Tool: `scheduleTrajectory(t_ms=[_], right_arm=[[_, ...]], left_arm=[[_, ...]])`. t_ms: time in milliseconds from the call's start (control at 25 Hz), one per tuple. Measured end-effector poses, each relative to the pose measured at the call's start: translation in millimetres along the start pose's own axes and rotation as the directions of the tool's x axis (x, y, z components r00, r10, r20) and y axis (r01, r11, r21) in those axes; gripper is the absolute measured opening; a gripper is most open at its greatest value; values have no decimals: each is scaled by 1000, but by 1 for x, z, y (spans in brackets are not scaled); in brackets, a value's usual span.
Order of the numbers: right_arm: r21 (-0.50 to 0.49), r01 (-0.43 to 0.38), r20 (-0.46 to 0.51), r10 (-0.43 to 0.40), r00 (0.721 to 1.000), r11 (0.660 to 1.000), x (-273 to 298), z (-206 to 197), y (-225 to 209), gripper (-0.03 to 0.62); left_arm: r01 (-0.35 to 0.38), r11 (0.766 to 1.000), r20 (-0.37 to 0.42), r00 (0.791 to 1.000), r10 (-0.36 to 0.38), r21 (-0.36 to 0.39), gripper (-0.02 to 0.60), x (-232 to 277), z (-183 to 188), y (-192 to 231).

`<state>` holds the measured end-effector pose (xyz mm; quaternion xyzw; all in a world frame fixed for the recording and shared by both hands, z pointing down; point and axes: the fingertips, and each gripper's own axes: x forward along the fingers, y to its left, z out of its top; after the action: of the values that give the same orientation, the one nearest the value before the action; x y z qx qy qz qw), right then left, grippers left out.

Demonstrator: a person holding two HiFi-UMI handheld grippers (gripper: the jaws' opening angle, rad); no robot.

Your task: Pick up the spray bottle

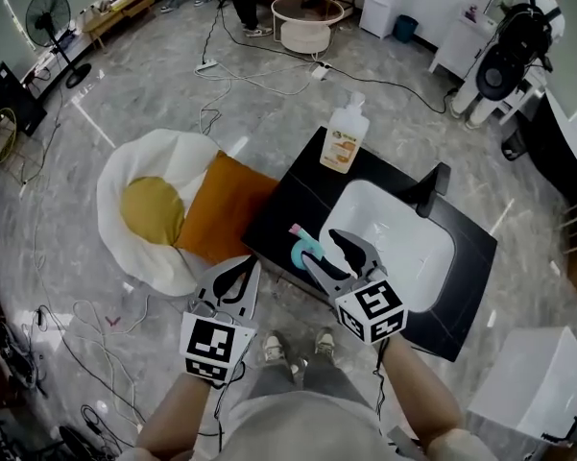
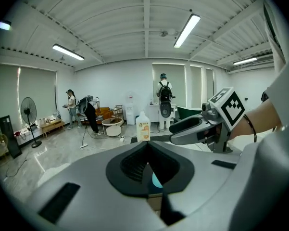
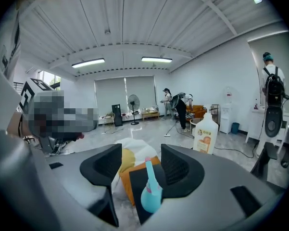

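Your right hand-held gripper (image 3: 140, 160) has a smooth, matt grey plastic shell, and its pads (image 3: 102, 166) are black and ribbed. The spray bottle (image 3: 151, 197) looks like smooth teal plastic with a slight sheen. The tabletop (image 1: 278, 209) is matt black, and the basin (image 1: 408, 253) set in it is glossy white. The orange cushion (image 1: 221, 209) and the egg-shaped cushion (image 1: 139, 166) look like soft cloth. The floor (image 1: 125, 84) is polished, reflective, marble-look tile.

We see a teal spray bottle (image 1: 305, 250) with a pink tip, a black countertop (image 1: 278, 214), a white sink basin (image 1: 389, 221) and a pale bottle with an orange label (image 1: 344, 142). The floor (image 1: 125, 94) is grey and marbled, the egg cushion (image 1: 158, 209) white with a yellow centre, and the square cushion (image 1: 226, 209) plain orange. Our left gripper (image 1: 238, 277) and right gripper (image 1: 331, 253) are grey with black pads, and their cubes carry black-and-white square markers.
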<state>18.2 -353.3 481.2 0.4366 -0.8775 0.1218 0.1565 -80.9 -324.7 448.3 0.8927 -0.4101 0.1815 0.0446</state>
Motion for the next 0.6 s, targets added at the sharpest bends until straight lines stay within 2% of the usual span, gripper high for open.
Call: scheduleTrajectory(t_ms=[160,280,480,600], right_arm=[[30,4,-42,-3,999,1000,19,-37,-11,288],[46,-3,-74,6,997,999,30,-62,-16,291],[56,-28,-126,35,991,998,52,-91,-17,295],[38,-30,-147,35,989,999,64,-103,-20,295]], left_arm=[[32,999,-50,998,-32,2,17,14,-26,-12],[30,999,-99,995,-31,-18,17,24,-49,-14],[6,987,-117,993,-25,-159,17,34,-80,-10],[-6,984,-148,989,-21,-179,17,41,-92,-8]])
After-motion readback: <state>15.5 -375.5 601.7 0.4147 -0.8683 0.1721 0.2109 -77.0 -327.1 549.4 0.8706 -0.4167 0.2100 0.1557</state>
